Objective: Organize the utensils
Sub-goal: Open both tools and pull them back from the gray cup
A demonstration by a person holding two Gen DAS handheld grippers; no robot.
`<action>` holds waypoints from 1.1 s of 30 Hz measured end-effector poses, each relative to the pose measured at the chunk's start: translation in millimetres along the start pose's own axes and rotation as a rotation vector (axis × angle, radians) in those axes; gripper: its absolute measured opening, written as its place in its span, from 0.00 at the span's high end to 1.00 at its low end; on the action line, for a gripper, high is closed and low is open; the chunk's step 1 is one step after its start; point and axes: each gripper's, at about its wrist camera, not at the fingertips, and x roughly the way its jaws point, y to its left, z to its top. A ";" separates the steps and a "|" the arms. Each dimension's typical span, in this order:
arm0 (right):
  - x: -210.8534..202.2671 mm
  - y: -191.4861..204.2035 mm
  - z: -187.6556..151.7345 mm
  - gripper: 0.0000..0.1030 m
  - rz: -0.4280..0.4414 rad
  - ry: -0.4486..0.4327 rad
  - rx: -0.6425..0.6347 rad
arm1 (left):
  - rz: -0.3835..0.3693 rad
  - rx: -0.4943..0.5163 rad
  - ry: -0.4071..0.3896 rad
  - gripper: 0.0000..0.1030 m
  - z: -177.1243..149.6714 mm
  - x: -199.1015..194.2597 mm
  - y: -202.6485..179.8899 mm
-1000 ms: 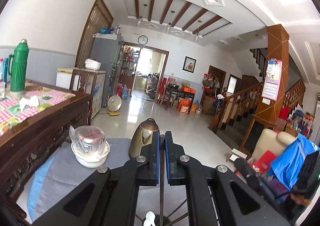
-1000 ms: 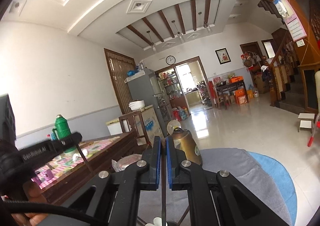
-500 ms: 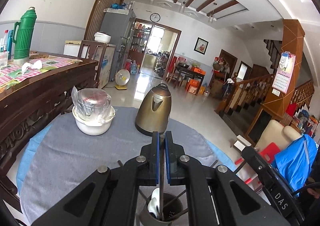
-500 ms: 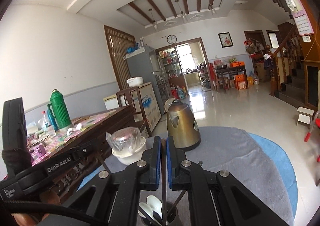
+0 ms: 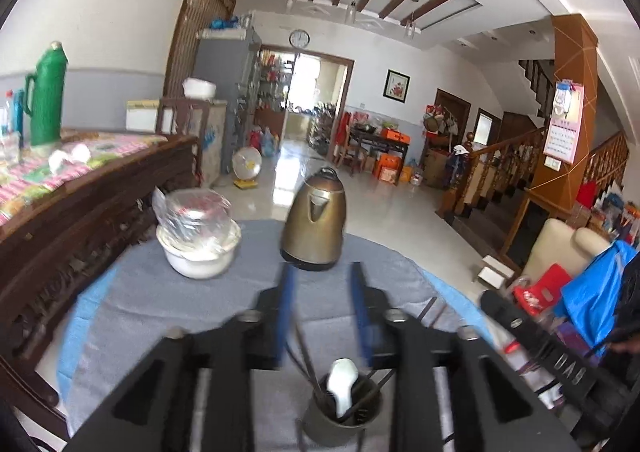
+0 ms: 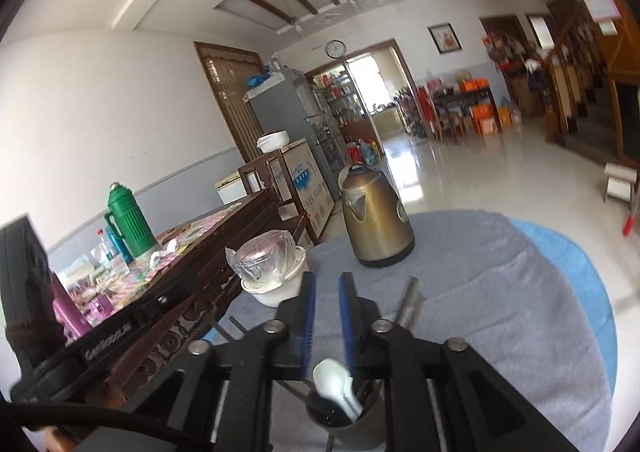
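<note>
Left wrist view: left claw (image 5: pixel 323 312) is hovering over the holder (image 5: pixel 342 418) — fingers apart. Right claw (image 6: pixel 327 322) is gaping too, above the white spoon (image 6: pixel 335 382) standing handle-down, bowl up.

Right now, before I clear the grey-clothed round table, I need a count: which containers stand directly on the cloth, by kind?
Bronze metal kettle: 1
White round bowl: 1
Dark cylindrical utensil cup: 1
Total: 3

kettle (image 5: pixel 314 221): bronze-gold
thermos (image 5: pixel 47 99): green
spoon (image 6: pixel 334 382): white
tablecloth (image 6: pixel 500 292): grey over blue
gripper pads (image 6: pixel 308 316): blue
</note>
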 end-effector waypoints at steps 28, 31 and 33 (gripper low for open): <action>-73.8 -59.5 -59.1 0.45 -0.073 0.045 0.187 | 0.227 0.014 0.180 0.44 -87.9 -70.9 18.3; -85.0 -55.2 -58.6 0.45 -0.067 0.034 0.187 | 0.237 0.032 0.167 0.43 -86.6 -82.7 13.8; -91.5 -52.1 -58.3 0.45 -0.059 0.029 0.185 | 0.245 0.045 0.161 0.43 -86.1 -90.8 10.0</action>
